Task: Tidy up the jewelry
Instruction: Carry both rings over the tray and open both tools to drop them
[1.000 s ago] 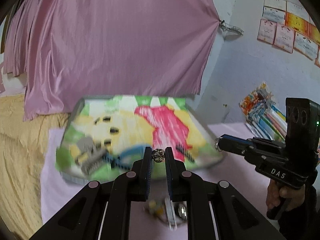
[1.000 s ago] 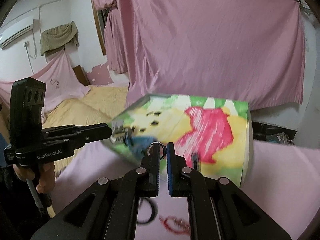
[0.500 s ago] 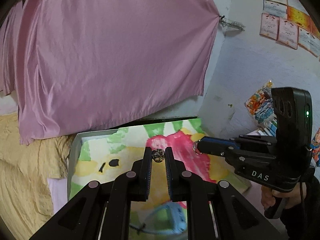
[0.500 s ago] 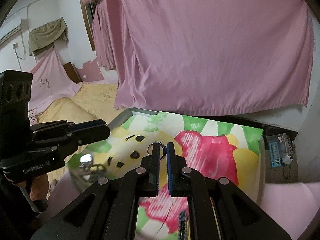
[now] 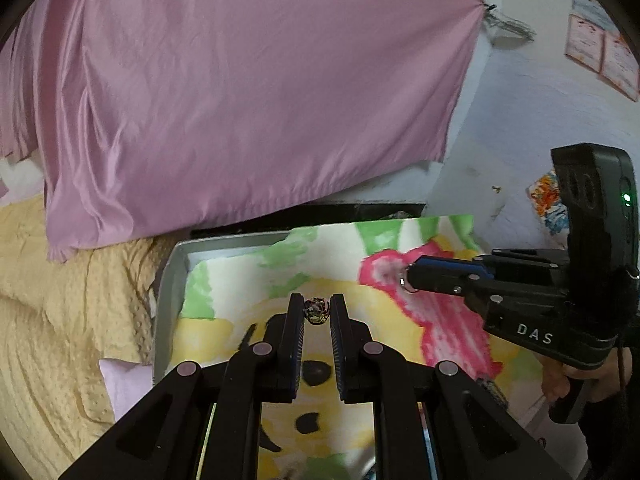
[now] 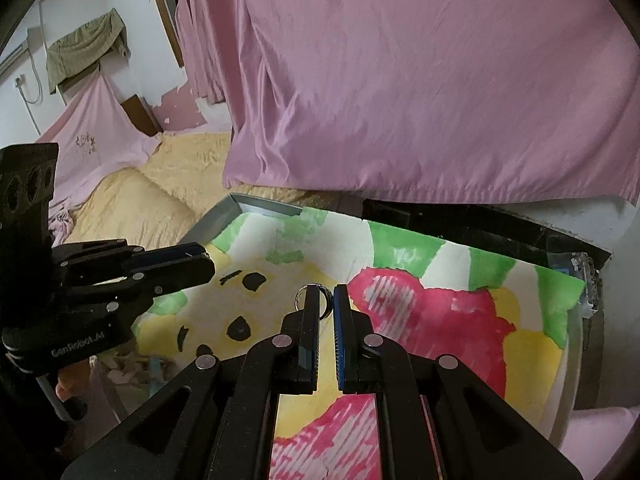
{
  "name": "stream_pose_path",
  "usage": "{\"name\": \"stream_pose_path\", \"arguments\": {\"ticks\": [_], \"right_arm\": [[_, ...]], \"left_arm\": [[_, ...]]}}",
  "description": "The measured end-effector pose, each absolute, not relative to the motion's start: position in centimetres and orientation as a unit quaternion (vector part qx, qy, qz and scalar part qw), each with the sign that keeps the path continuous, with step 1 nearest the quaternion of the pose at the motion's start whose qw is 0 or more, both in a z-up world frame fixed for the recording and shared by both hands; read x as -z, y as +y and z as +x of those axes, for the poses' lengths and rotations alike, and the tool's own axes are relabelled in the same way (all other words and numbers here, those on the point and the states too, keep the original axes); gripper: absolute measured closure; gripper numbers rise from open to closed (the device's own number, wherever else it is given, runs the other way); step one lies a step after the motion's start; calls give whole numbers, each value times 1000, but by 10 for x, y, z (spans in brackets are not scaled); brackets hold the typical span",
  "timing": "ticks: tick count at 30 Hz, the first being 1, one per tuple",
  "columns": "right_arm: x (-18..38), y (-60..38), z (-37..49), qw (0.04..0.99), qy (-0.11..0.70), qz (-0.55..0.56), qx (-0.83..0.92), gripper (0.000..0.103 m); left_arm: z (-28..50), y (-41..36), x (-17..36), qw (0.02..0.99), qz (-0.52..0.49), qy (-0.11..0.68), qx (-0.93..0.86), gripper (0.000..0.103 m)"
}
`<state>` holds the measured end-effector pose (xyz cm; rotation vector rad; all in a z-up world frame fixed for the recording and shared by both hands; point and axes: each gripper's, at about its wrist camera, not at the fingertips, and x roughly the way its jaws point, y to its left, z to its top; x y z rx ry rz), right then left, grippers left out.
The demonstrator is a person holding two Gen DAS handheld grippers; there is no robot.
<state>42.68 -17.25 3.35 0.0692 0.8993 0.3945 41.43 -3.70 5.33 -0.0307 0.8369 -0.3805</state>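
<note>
Between the left gripper's (image 5: 317,312) tips sits a clamped bead (image 5: 316,311); the right gripper (image 6: 325,300) pinches a ring (image 6: 316,301).

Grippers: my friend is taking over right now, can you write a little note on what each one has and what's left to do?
Left gripper: shut on a small ornate ring, held at the fingertips.
Right gripper: shut on a plain silver ring, also at the fingertips.
Both hover above the grey tray, which is lined with a paper painted green, yellow and pink.
Done: both rings are picked up and brought over the tray.
Left: probably lower each ring onto the lining and open up. No other jewelry shows in these views, so check the table afterwards.
</note>
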Motion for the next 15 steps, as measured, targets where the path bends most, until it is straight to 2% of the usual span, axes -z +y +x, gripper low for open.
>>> {"name": "stream_pose_path", "arguments": {"ticks": [15], "right_arm": [[-5,-162,446,861,470,19,-195,97]], "left_arm": [[434,-29,-28,876,-16,456,159,90]]}}
